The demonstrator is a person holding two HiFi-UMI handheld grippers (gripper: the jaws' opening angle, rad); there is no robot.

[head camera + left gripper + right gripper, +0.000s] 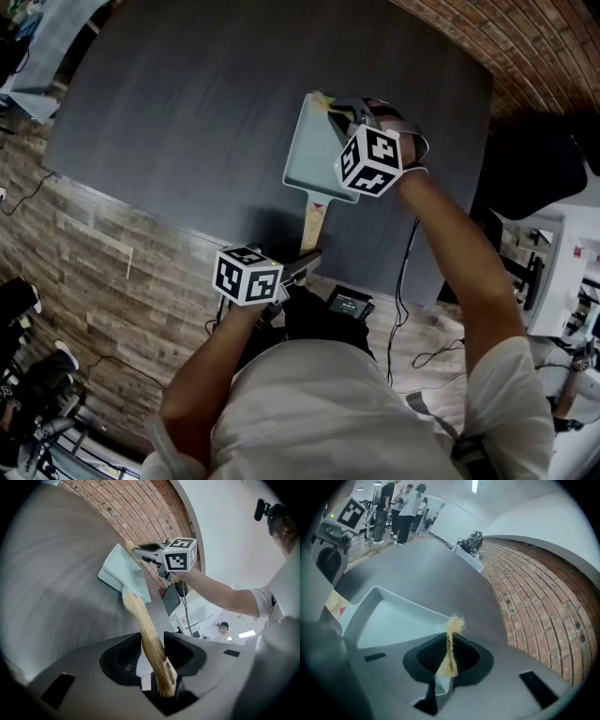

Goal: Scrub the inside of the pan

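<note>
White shirt (319, 412) and both forearms fill the near part of the head view, reaching out over a dark grey desk (187, 112).

On the near left, the left gripper (152, 638) has its jaws closed on the pan's wooden handle (140, 616). The handle runs between the two pads and its end sits deep in the throat of the gripper. The handle points back toward the person, past the desk's near edge.

The pan (314, 150) is pale green and square with low walls. It lies over the right half of the desk, with its open inside facing up. Whether its base rests flat on the desk cannot be told.

The right gripper (449, 638) is at the pan's far right corner, pointing down toward it. Its jaws are nearly together, pinching a thin, frayed yellow scrub pad (450, 653) that stands on edge between the pads. The pad's fuzzy tip pokes out just at the pan's rim, and whether it touches the pan is unclear.

A brick wall (543, 597) runs along the right side of the desk. Several people (401, 508) stand well beyond the desk's far end.
</note>
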